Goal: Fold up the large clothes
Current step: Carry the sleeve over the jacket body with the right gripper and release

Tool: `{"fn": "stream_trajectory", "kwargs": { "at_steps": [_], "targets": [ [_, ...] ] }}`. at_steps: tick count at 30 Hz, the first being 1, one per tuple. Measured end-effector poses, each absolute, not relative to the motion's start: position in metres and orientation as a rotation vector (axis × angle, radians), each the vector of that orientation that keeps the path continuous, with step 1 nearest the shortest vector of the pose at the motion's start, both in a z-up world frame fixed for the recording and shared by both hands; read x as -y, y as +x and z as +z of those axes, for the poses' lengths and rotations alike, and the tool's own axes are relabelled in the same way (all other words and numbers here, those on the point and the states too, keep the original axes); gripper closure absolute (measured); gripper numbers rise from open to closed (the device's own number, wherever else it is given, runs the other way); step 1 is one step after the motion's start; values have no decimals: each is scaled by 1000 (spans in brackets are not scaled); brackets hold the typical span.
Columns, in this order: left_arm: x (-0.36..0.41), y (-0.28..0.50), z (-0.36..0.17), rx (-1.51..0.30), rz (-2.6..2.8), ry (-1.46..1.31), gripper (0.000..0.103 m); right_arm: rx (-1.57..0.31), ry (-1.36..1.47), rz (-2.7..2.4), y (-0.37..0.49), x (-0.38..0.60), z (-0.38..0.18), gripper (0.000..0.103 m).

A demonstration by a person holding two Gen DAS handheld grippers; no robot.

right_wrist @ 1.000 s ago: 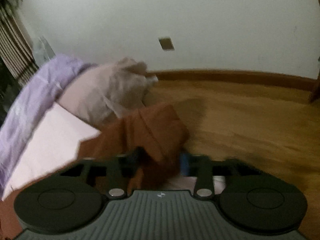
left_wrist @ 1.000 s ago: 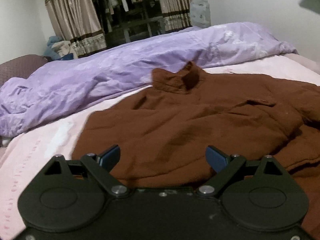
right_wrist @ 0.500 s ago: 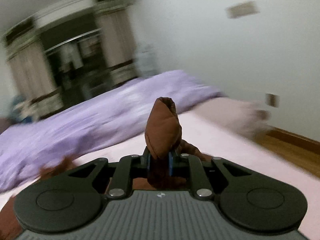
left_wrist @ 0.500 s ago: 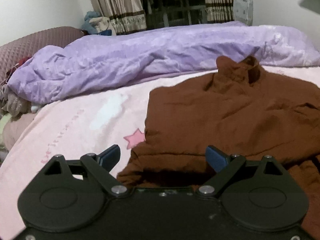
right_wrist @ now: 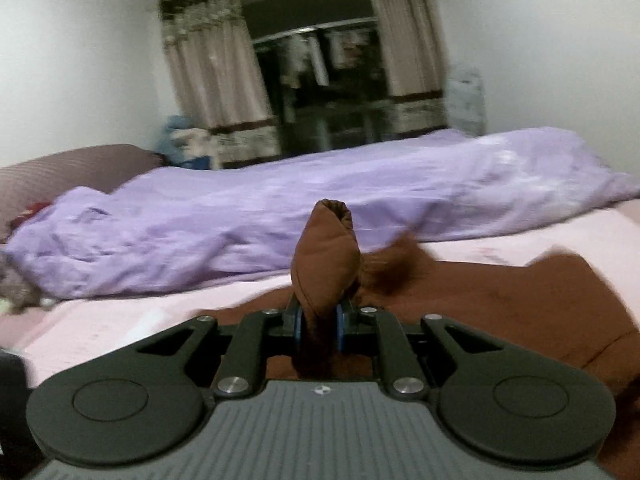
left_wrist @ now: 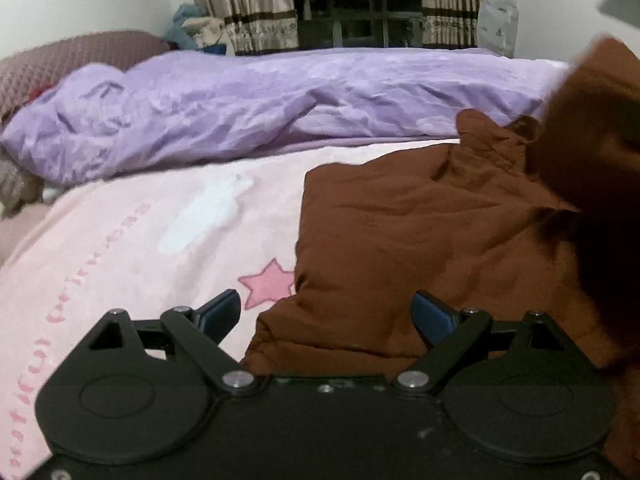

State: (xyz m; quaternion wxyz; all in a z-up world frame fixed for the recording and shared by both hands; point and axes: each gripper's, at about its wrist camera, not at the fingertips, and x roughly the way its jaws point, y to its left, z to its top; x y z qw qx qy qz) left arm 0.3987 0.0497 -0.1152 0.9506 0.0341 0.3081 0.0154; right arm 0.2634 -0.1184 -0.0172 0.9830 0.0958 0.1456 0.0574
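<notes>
A large brown jacket (left_wrist: 420,232) lies spread on the pink bed sheet (left_wrist: 140,240), collar toward the purple duvet. My left gripper (left_wrist: 326,316) is open and empty, just above the jacket's near left corner. My right gripper (right_wrist: 318,322) is shut on a brown sleeve (right_wrist: 326,252) of the jacket, which sticks up between the fingers. In the left wrist view the lifted sleeve (left_wrist: 592,152) hangs blurred at the right, over the jacket body. The jacket body shows below in the right wrist view (right_wrist: 520,304).
A crumpled purple duvet (left_wrist: 280,104) runs along the far side of the bed. A maroon pillow (left_wrist: 72,60) lies at the far left. Curtains (right_wrist: 216,88) and a dark wardrobe with hanging clothes stand behind the bed.
My right gripper has swung from facing the floor and bed edge to facing across the bed, carrying the sleeve over the jacket. My left gripper has shifted left toward the jacket's left edge, still open.
</notes>
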Motion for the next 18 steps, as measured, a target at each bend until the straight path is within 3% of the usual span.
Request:
{"fn": "stream_trajectory", "kwargs": {
  "at_steps": [11,18],
  "targets": [
    [-71,406,-137,-653,-22,-9,6,-327,276,167,298,94,-52,86],
    [-69,412,-147,-663,-19,-24,5,-498,239,175,320,84,-104,84]
  ]
}}
